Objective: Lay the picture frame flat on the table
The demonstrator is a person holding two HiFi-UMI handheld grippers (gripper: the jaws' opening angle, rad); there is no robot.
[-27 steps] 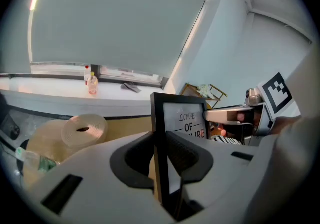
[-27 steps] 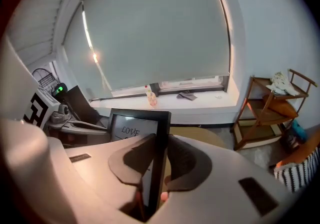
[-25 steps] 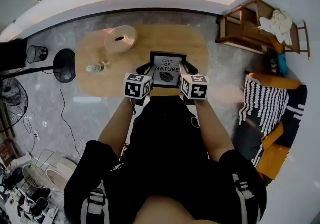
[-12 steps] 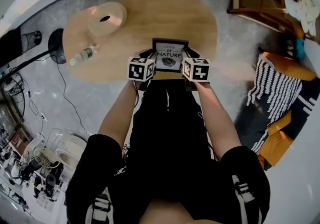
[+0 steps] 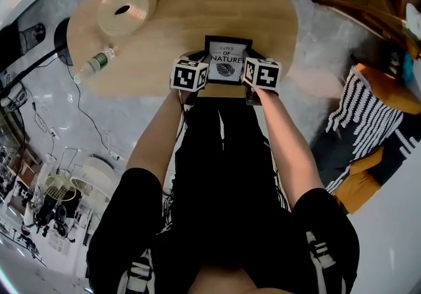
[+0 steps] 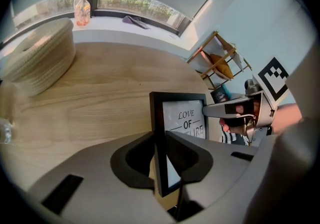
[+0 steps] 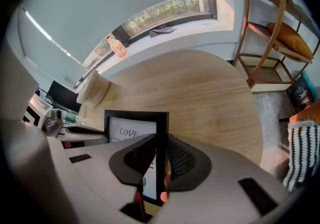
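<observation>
Picture frame: black moulding, white print inside, lettering "LOVE OF NATURE" with a dark leaf drawing under it. In portrait format, printed side faces the person. It is at the near edge of the bench, roughly mid-width, right in front of the person, between the two marker cubes. It stands on edge, not flat; I cannot tell whether its bottom edge touches the wood.

Left claw: pinching the frame's left side rail, black edge sandwiched between both dark pads, rail runs up out of the jaws. The left gripper view shows the glass catching light, "LOVE OF" readable.

Right claw: jaws closing on the frame's right side rail, rail sits between the ribbed pads, which are pressed on it. The right gripper view shows the top right corner of the frame poking above the jaws.

Both claws are at the same height, one on each side, with the frame spanning between them.

Also on the bench: a round pale coiled disc with a centre hole at the far left, and a clear bottle lying on its side at the left edge, both well apart from the frame.
</observation>
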